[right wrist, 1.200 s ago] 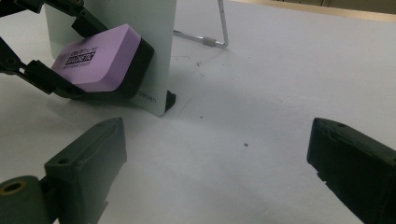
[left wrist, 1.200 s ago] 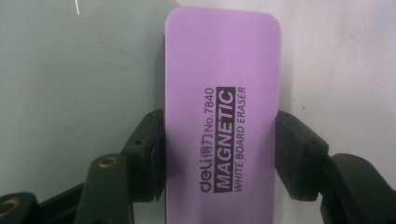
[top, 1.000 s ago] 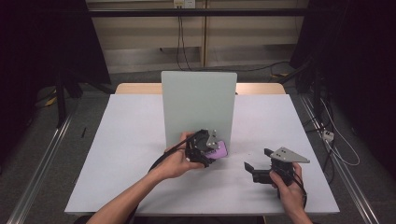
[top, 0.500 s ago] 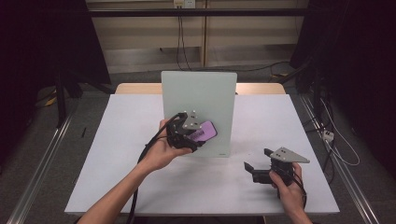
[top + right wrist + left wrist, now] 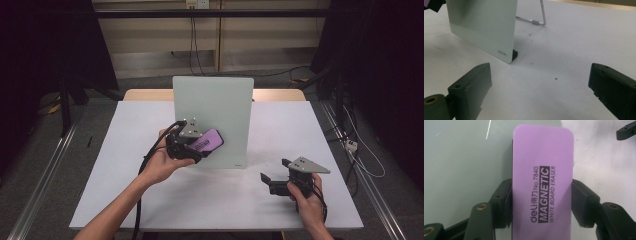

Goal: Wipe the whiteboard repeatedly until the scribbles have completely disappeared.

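A pale green glass whiteboard (image 5: 215,117) stands upright on its wire stand in the middle of the table. My left gripper (image 5: 200,147) is shut on a purple magnetic whiteboard eraser (image 5: 206,140), held up in front of the board's lower left part. The left gripper view has the eraser (image 5: 541,182) clamped between both black jaws, with the board (image 5: 461,165) close behind it. My right gripper (image 5: 272,180) rests low at the table's right front, open, with nothing between its jaws. The right gripper view looks at the board's lower corner (image 5: 486,27) and its stand (image 5: 541,15).
The white table top (image 5: 125,150) spreads around the board, with its front edge near the person's forearms. A black cable (image 5: 145,170) trails from the left gripper down over the front edge. Dark floor and rails lie on both sides.
The left hand has lifted the eraser up and to the left, from near the board's bottom edge to in front of its lower left face. The right hand has stayed still.
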`<state>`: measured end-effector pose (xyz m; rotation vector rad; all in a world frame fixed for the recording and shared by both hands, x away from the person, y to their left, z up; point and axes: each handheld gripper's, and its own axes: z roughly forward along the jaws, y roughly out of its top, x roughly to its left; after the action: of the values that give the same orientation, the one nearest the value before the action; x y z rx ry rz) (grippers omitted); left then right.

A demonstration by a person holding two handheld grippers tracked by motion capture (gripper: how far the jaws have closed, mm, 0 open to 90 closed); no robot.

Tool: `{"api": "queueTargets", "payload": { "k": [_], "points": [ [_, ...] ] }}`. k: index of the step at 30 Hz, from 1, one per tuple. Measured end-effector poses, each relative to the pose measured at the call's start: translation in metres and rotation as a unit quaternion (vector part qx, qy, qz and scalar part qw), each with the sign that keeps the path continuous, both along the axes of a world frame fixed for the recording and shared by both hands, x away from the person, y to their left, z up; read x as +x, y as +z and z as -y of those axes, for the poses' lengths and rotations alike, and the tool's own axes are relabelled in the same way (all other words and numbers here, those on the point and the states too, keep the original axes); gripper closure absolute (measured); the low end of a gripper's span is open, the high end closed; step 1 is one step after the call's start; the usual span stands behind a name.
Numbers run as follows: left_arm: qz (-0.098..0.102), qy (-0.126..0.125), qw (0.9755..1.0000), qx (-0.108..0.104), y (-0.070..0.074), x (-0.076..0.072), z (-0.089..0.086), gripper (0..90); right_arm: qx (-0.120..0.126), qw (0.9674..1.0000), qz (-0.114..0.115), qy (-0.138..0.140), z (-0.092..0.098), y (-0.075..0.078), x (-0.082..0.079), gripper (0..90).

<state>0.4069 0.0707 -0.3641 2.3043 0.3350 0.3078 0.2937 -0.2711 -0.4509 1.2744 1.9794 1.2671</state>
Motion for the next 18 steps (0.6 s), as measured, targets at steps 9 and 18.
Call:
{"api": "queueTargets", "payload": {
  "k": [9, 18],
  "points": [
    [-0.025, 0.018, 0.9987, -0.040, 0.004, -0.004, -0.017, 40.9, -0.002, 1.0000, -0.002, 0.003, -0.001, 0.000, 0.001, 5.1],
    [-0.048, 0.024, 0.9971, -0.054, -0.001, -0.016, -0.025, 40.9, -0.001, 1.0000, -0.002, 0.002, 0.000, -0.001, -0.001, 5.1]
  ]
}}
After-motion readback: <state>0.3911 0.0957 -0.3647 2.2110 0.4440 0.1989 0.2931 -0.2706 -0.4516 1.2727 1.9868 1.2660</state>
